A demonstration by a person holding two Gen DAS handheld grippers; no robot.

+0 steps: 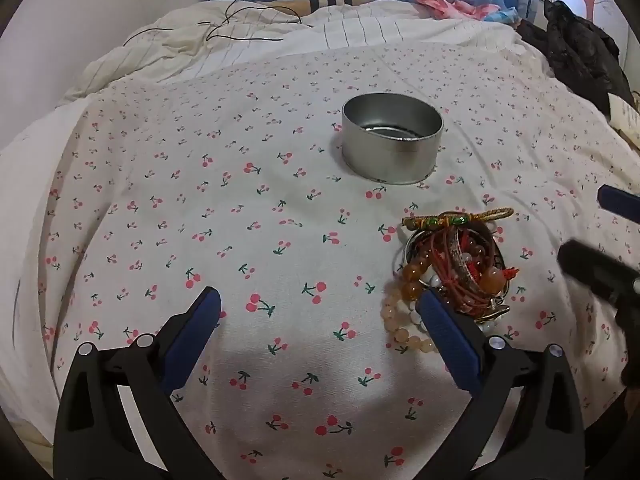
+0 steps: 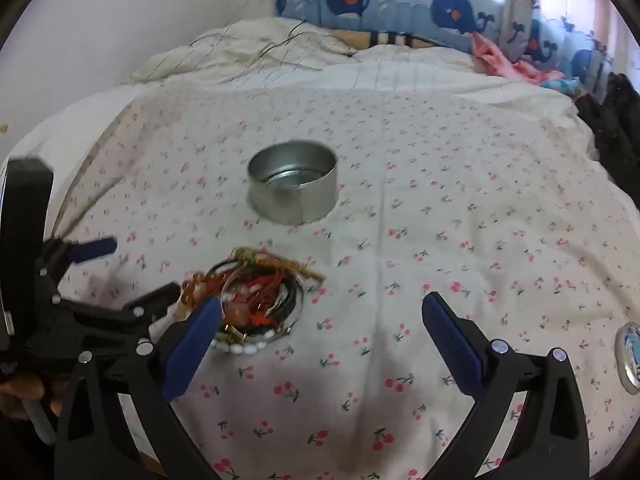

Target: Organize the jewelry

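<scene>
Silver metal tin (image 1: 392,138) sits open-topped on the cherry-print sheet (image 1: 240,220), roughly mid bed, nothing in it that I can see. Jewelry pile (image 1: 454,268) is a bit nearer than the tin & apart from it: orange beads, red cords, white beads, a braided green/gold band on the far edge, all tangled over a clear ring-shaped dish, I think.

My left gripper (image 1: 320,312) is spread wide, holding nothing, w/ its right finger (image 1: 448,340) just in front of the pile's near edge; can't tell if it's touching. Right gripper (image 2: 322,320) is also spread wide & empty, pile sitting by its left finger (image 2: 192,344). Whale-print cushion (image 2: 400,4) runs along the far side, and a small round lid-looking thing (image 2: 630,356) lies at the right edge.
</scene>
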